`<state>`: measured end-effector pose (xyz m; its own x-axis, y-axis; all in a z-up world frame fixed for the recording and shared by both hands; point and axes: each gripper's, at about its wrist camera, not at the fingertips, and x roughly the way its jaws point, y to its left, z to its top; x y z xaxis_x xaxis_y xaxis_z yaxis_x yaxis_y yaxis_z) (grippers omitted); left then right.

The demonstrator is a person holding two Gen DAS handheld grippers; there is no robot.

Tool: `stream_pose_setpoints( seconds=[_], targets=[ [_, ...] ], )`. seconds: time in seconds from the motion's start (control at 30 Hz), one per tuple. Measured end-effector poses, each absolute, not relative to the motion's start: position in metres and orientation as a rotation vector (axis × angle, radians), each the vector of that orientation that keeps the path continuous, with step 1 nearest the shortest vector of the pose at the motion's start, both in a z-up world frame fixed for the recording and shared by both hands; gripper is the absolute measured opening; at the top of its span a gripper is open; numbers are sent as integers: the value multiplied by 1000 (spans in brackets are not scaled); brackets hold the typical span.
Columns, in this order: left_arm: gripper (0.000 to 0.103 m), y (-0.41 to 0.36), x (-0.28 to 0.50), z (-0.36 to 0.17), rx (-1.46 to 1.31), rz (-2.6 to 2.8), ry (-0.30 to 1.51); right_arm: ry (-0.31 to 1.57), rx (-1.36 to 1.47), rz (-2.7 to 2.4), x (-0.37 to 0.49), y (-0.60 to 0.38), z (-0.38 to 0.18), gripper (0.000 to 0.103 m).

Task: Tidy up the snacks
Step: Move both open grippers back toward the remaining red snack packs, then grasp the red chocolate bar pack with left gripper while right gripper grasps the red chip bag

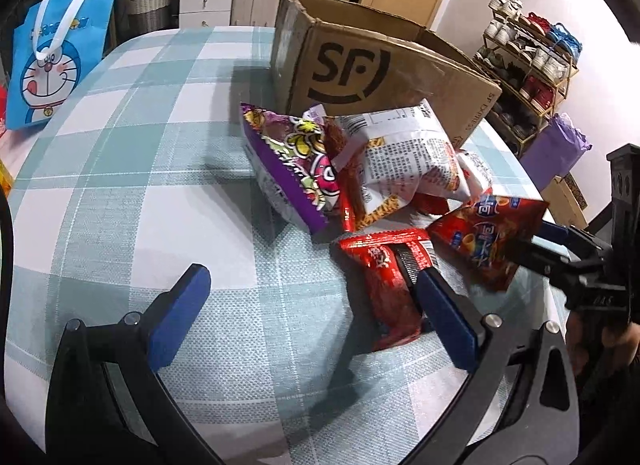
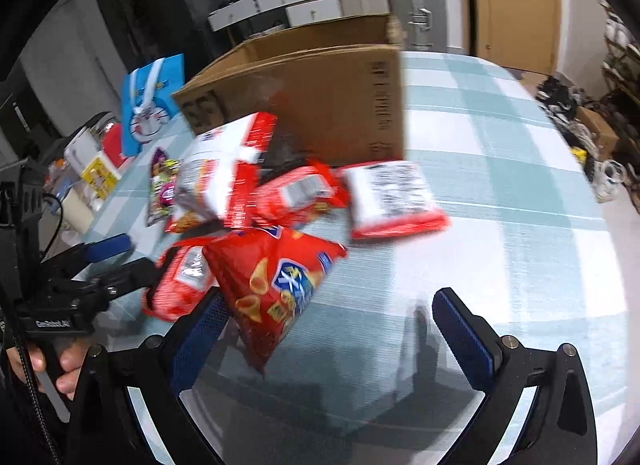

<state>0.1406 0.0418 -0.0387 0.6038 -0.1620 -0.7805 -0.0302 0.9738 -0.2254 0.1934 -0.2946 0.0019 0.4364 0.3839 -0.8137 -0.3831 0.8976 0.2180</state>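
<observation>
Both tongs are held apart, left tongs [image 1: 304,289] and right tongs [image 2: 332,321]. A snack pile [image 1: 360,169] is crowded against the cardboard box [image 1: 384,73] at centre frame on the counter [image 1: 132,185]. A blue bag [image 1: 52,65] is stood at upper left.

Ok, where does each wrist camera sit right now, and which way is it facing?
Left wrist: on the left gripper, low over the checked table, facing the cardboard box; jaws open, one finger over a small red packet.
Right wrist: on the right gripper, facing the box's other side; jaws open beside the red cone-snack bag; a hand shows.
Shared: box, snack pile, each other's gripper.
</observation>
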Motion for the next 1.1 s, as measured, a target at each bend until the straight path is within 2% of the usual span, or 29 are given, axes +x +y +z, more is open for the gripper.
stream_pose_setpoints(
  seconds=[0.3, 0.67, 0.77, 0.83, 1.1],
  targets=[
    [103, 22, 145, -38, -194, -117, 937, 1007, -20, 472, 195, -307, -1, 103],
    [103, 13, 145, -37, -151, -142, 936, 986, -51, 574, 192, -278, -3, 101],
    [102, 14, 147, -37, -154, -149, 936, 987, -51, 586, 195, -273, -4, 95],
    [103, 14, 148, -37, -158, -151, 940, 999, -40, 599, 198, -271, -6, 82],
    [103, 17, 155, -44, -163, -155, 954, 985, -91, 600, 198, -260, -10, 81]
  ],
)
